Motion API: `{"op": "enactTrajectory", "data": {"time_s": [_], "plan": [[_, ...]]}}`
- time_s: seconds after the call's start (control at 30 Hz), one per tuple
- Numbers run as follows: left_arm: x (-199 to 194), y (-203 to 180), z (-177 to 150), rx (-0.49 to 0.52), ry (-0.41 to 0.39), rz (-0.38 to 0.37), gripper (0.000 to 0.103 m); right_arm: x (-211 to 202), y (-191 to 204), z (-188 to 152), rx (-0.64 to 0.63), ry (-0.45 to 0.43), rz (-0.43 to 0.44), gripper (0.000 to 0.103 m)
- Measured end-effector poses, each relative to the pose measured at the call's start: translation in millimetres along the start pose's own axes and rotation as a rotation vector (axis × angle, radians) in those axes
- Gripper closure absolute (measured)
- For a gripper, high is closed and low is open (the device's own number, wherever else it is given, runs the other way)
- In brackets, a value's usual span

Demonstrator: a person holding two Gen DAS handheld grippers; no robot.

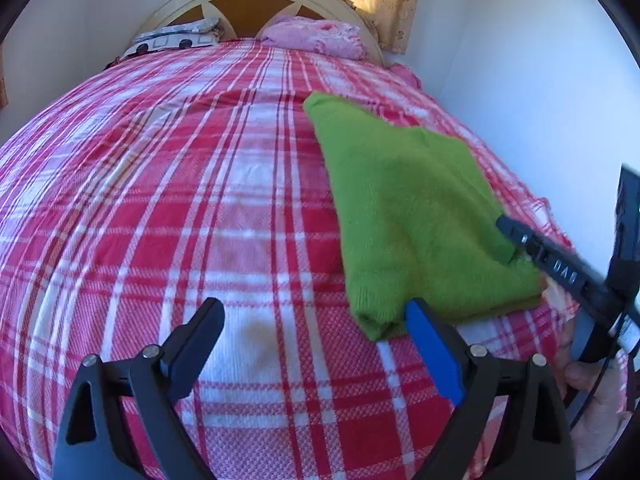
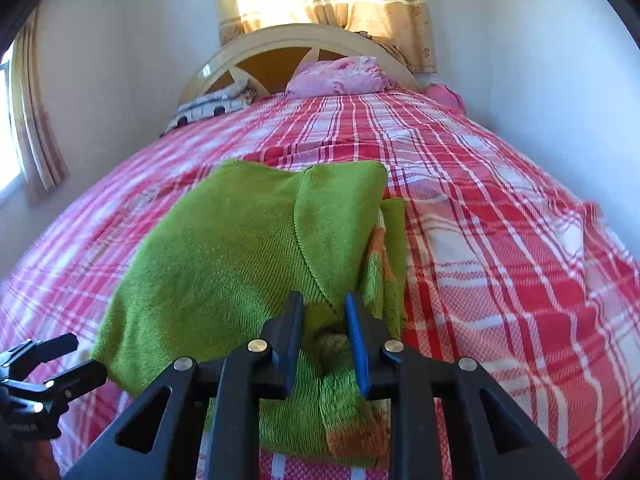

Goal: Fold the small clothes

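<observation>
We can read only "DAB" in white letters on a finger of the right gripper. Its jaws stand a little apart over the near edge of the folded green knitted garment, cloth between them but not pinched. The garment lies on the red and white checked bedspread. The left gripper is spread wide, empty, just beside the garment's corner
</observation>
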State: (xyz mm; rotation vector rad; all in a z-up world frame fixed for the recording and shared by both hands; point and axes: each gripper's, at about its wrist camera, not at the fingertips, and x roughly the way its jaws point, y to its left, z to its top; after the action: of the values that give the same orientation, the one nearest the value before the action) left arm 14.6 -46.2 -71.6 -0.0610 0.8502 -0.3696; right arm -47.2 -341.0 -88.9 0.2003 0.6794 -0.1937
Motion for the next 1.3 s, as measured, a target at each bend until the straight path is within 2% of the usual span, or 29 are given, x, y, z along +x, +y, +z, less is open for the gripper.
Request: {"op": "enactTrajectory", "data": {"time_s": [0.07,0.27,0.33,0.47,0.6,0.77,0.83,0.87,0.93,0.97,1.0,1.03,1.07,1.1,1.2,1.3], "plan": [[-5,-2,12,0.011,-0.030,-0.014,0.008,-1,-6,0,0.036,-0.010,0.028,0.080],[4,-16,50,0.070,-0.078,0.016,0.008,4,-14,1,0.093,0.010,0.081,0.079],[12,-13,66,0.048,-0.074,0.004,0.008,5,-18,2,0.117,0.026,0.098,0.075],[34,-2,88,-0.024,-0.026,-0.040,0.009,2,-38,15,0.251,0.053,0.175,0.065],[55,3,103,-0.069,0.007,-0.074,0.009,-3,-48,48,0.263,0.004,0.132,0.049],[71,3,108,-0.113,0.012,-0.083,0.009,16,-41,80,0.167,0.012,0.102,0.048],[76,-2,108,-0.099,0.005,-0.067,0.009,32,-40,86,0.167,0.031,0.092,0.048],[78,-4,109,-0.092,0.005,-0.057,0.009,44,-41,86,0.185,0.059,0.114,0.048],[83,-8,107,-0.079,0.008,-0.046,0.009,68,-38,82,0.182,0.132,0.142,0.054],[84,-8,108,-0.082,0.010,-0.048,0.009,79,-33,78,0.156,0.170,0.131,0.076],[85,-8,109,-0.084,0.012,-0.052,0.009,89,-27,73,0.114,0.203,0.105,0.085],[85,-8,109,-0.084,0.015,-0.058,0.009,90,-25,71,0.096,0.193,0.093,0.089],[85,-9,110,-0.081,0.017,-0.060,0.009,85,-25,70,0.084,0.164,0.100,0.097],[85,-10,112,-0.075,0.019,-0.062,0.009,79,-26,70,0.082,0.139,0.104,0.097],[86,-20,115,-0.043,0.030,-0.062,0.009,64,-38,71,0.088,0.070,0.032,0.098],[99,-33,115,-0.003,0.070,-0.011,0.005,77,-49,62,0.125,0.118,0.053,0.098]]}}
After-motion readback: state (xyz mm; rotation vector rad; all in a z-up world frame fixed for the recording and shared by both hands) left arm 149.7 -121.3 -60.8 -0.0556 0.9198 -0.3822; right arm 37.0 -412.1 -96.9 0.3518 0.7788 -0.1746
